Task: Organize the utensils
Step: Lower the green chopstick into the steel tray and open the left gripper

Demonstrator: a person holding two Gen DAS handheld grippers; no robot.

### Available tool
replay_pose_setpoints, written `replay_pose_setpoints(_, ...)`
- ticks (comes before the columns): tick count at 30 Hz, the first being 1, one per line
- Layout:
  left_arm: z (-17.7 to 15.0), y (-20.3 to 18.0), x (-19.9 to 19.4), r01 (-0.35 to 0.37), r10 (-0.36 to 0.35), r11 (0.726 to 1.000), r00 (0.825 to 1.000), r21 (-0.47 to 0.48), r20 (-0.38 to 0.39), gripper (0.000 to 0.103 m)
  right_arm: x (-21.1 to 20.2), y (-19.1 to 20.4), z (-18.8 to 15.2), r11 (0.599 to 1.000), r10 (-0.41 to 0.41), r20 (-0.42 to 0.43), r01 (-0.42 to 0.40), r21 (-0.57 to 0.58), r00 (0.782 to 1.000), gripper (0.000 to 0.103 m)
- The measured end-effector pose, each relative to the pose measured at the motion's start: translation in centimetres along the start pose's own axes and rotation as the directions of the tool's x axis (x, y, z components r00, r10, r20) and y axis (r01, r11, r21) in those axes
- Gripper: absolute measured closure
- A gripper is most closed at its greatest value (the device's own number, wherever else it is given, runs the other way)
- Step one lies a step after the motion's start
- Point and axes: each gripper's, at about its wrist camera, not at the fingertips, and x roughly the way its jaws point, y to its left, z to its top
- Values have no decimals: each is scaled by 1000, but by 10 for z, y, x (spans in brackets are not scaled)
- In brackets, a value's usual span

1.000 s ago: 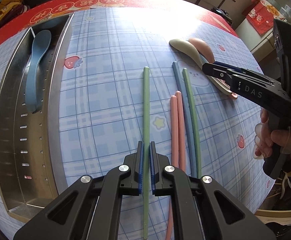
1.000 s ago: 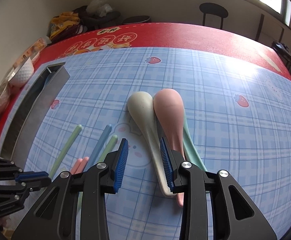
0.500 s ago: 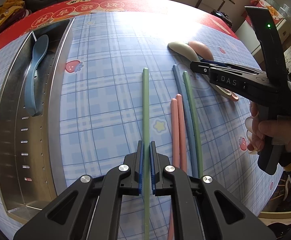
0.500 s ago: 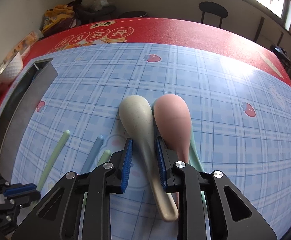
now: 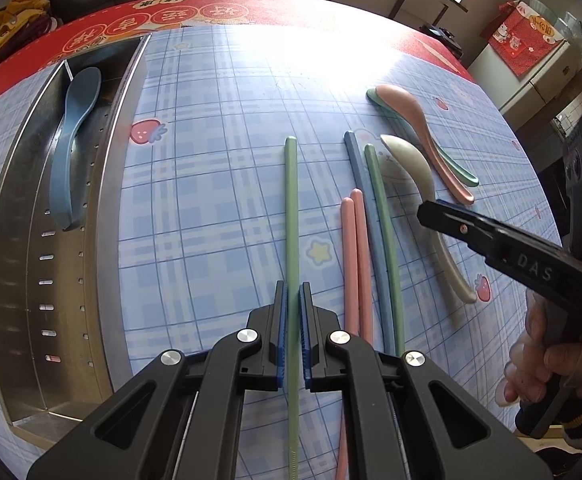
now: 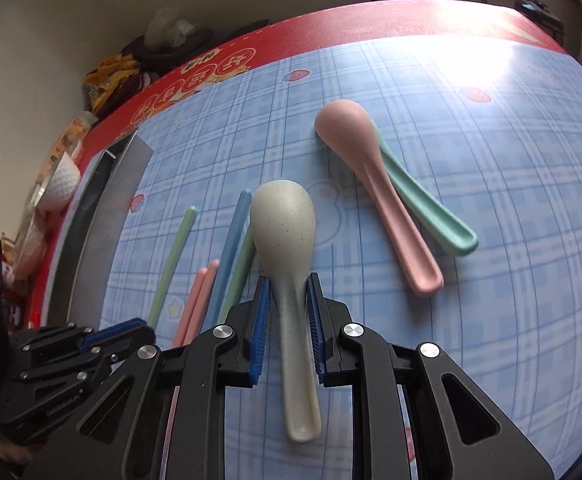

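Two pickups are going at once, one in each of my hands, and both are at the grasping step. I am holding my left gripper [image 5: 293, 320] pinched on the green chopstick [image 5: 291, 216], which is running straight ahead of the jaws across the blue checked tablecloth [image 5: 211, 184], its near end passing back under the tool. I am gripping the cream spoon [image 6: 287, 248] by its neck with my right gripper [image 6: 289, 322], the blue pads [image 6: 262, 328] pressing on either side, the bowl sticking out ahead of the fingers and the handle trailing back beneath them. Ahead and to the right of that tool, the pink spoon [image 6: 371, 176] is lying on top of the green spoon [image 6: 431, 216]; to its left the other chopsticks, two pink [image 6: 199, 300], one blue [image 6: 233, 236] and one green [image 6: 241, 268], are waiting loose on the cloth. Well to the left of my left tool, the steel utensil tray [image 5: 103, 216] is already holding a blue spoon [image 5: 71, 144]. Next, I judge, both pieces need lifting clear and carrying left to the tray, the spoon probably beside the blue one. A thin chopstick held near one end may swing, so I would lift slowly and keep it level.
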Motion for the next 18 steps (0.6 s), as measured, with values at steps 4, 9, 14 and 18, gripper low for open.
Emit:
replay_pose_setpoints(4,1,-2,0,-3,3,1000,1000,6,-3,95,-8,-5,-18,999,16,-4,-15,36,1000,84)
replay_pose_setpoints(9,4,2,-2,24,-24,1000,1000,-19,-14,97,-17,-6,-23,999,27,17,-28,45,999,84)
replay_pose_setpoints(14,2,5,-19,45,-45,998,999,-36,18,97,-29,-4,-20,998,42,47,-44,44,998,84)
replay_pose_setpoints(18,2,8,-39,63,-60,997,997,-50,53,97,-33,-1,-19,997,55,50,-57,42,997,84)
